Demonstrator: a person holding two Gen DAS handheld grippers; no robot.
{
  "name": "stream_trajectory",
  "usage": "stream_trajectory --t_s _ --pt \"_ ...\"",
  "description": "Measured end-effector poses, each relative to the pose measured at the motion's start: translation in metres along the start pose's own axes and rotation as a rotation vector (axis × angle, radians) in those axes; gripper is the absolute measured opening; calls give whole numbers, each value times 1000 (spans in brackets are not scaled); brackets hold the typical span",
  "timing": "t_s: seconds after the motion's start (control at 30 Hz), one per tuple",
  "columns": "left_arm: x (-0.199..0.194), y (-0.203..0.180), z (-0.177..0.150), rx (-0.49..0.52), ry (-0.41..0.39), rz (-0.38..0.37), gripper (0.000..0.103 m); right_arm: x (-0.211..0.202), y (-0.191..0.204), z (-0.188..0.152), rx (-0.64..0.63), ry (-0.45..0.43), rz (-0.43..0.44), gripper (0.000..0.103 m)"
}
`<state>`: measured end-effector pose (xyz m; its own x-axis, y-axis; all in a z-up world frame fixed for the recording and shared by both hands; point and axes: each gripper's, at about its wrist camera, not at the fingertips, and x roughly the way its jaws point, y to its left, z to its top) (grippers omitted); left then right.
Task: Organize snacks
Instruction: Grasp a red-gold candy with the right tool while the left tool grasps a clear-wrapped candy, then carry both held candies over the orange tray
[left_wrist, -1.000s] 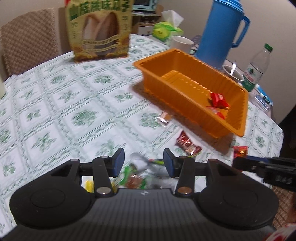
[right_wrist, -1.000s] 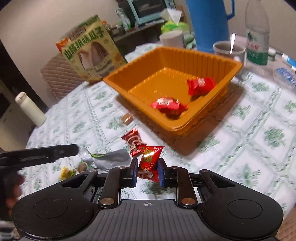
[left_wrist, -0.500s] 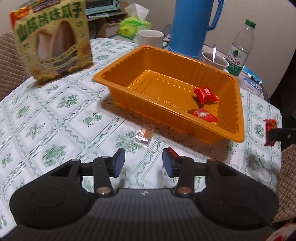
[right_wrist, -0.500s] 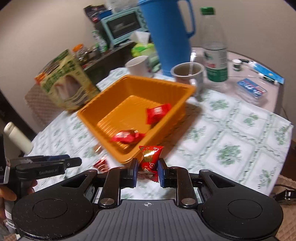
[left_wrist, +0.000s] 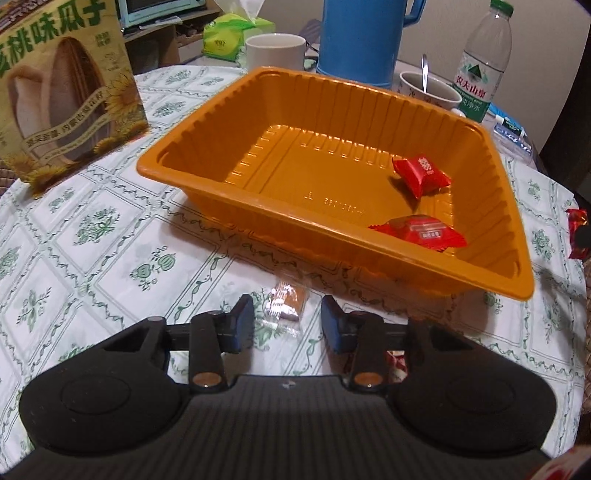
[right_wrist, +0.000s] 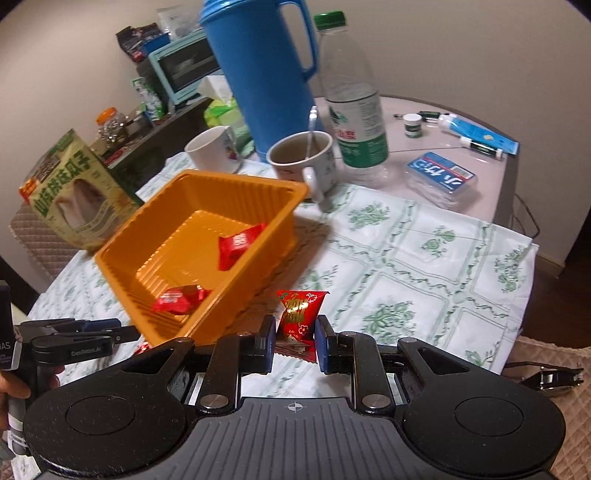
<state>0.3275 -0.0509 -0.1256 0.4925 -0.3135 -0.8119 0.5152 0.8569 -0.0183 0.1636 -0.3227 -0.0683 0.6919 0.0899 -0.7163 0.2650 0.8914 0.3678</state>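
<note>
Holding a red candy pinched upright between its fingers, the right gripper sits just right of the orange tray, near its closest corner. The tray's opening lies up and to the left of those fingers, so the drop likely needs a short carry leftward over the rim. This candy is a small glossy red wrapper with gold print, its crimped top edge poking up above the pads.

The left gripper points down at the tablecloth on the tray's near side. Its jaws have just been narrowing but are still spread, touching nothing. A clear-wrapped candy lies flat on the cloth just beyond and between them, slightly left of centre; its long axis runs near to far, roughly along the fingers. It looks tan inside crinkly see-through film.

Two red candies already rest inside the tray's right end.
</note>
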Motion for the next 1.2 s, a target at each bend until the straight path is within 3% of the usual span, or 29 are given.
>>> stream_trajectory --t_s 0.13,0.27,0.53,0.83,1.03,1.2 --pt "7 0 2 9 10 1 31 2 -5 0 4 7 -10 23" --pt "9 1 4 13 5 1 20 5 -6 0 3 15 -11 23" --pt "2 0 -1 -6 7 9 18 8 -6 3 -7 18 -4 23" --pt "-48 13 -3 -109 -58 40 18 4 3 14 -44 -2 34 23" --pt "-80 13 7 -162 -90 84 18 2 16 26 -83 -16 84 23" --pt "-100 7 19 -199 -139 77 18 2 32 37 -118 -21 140 23"
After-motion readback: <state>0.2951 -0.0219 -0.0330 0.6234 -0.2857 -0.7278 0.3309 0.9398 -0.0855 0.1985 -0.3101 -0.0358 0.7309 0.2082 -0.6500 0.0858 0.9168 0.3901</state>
